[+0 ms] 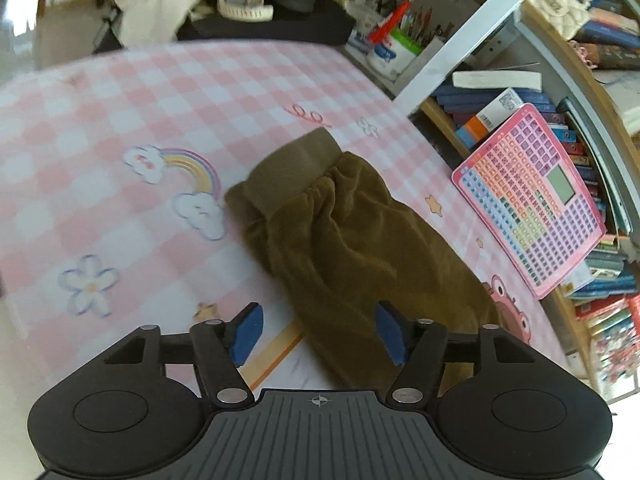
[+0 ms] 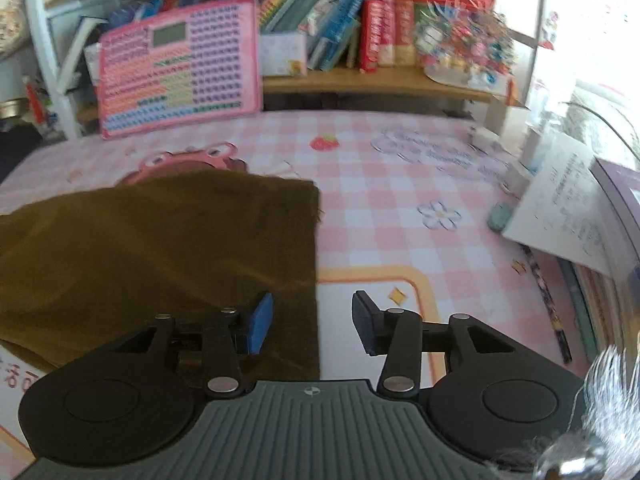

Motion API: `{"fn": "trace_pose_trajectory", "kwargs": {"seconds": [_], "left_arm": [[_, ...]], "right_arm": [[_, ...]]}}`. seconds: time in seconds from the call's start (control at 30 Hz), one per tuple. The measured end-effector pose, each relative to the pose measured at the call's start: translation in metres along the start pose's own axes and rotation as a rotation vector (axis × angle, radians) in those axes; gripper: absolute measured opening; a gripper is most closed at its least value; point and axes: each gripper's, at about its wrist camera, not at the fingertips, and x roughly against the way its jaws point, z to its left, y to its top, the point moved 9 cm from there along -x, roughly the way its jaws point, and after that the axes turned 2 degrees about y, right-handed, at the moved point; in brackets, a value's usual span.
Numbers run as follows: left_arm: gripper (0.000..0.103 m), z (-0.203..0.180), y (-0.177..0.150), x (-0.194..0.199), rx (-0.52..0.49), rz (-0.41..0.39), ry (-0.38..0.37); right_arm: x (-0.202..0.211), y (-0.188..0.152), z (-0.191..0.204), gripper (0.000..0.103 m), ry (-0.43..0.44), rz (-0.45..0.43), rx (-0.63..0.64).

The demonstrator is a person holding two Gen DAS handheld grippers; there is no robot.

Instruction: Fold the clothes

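Olive-brown trousers (image 1: 340, 232) lie flat on the pink checked table cover (image 1: 120, 128), with the elastic waistband toward the far side in the left wrist view. My left gripper (image 1: 318, 332) hovers open over the near part of the cloth, nothing between its blue pads (image 1: 246, 334). In the right wrist view the same trousers (image 2: 160, 248) fill the left half, their straight hem edge running down the middle. My right gripper (image 2: 312, 322) stands open astride that edge, its left pad (image 2: 260, 322) over the cloth and the other over the table cover (image 2: 400, 208).
A pink toy keyboard tablet (image 1: 532, 200) (image 2: 180, 68) leans against a bookshelf (image 2: 360, 76) full of books. A pen cup (image 1: 400, 46) and pale clothes (image 1: 160, 4) sit at the far end. Papers (image 2: 560, 196) and a pencil (image 2: 548, 300) lie at the right.
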Motion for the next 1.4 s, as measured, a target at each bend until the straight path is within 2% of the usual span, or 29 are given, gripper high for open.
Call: {"fn": "trace_pose_trajectory", "kwargs": {"seconds": [0.2, 0.27, 0.33, 0.5, 0.63, 0.77, 1.03, 1.23, 1.4], "left_arm": [[0.073, -0.014, -0.026, 0.028, -0.049, -0.029, 0.027], [0.074, -0.017, -0.034, 0.031, -0.060, -0.019, 0.029], [0.074, -0.018, -0.041, 0.034, -0.066, -0.010, 0.029], [0.077, -0.012, -0.043, 0.034, -0.068, 0.005, 0.010], [0.078, -0.009, -0.040, 0.031, -0.073, 0.022, -0.016], [0.078, -0.008, -0.031, 0.023, -0.090, 0.054, -0.049], [0.078, 0.008, -0.008, 0.017, -0.154, 0.096, -0.089], [0.078, 0.024, 0.014, 0.005, -0.130, 0.120, -0.166], [0.078, 0.027, 0.024, -0.008, -0.143, 0.158, -0.208]], "right_arm": [[-0.013, 0.004, 0.047, 0.044, 0.136, -0.004, 0.091], [-0.016, 0.003, 0.065, 0.049, 0.165, -0.003, 0.125], [-0.018, 0.001, 0.083, 0.054, 0.191, -0.001, 0.158], [-0.026, -0.004, 0.117, 0.055, 0.209, 0.010, 0.214], [-0.028, 0.000, 0.141, 0.055, 0.202, -0.003, 0.232], [-0.037, 0.021, 0.171, 0.055, 0.191, -0.036, 0.226], [-0.096, 0.067, 0.235, 0.055, 0.098, -0.062, 0.178], [-0.113, 0.070, 0.272, 0.055, 0.059, -0.100, 0.191], [-0.141, 0.058, 0.282, 0.058, -0.027, -0.038, 0.250]]}}
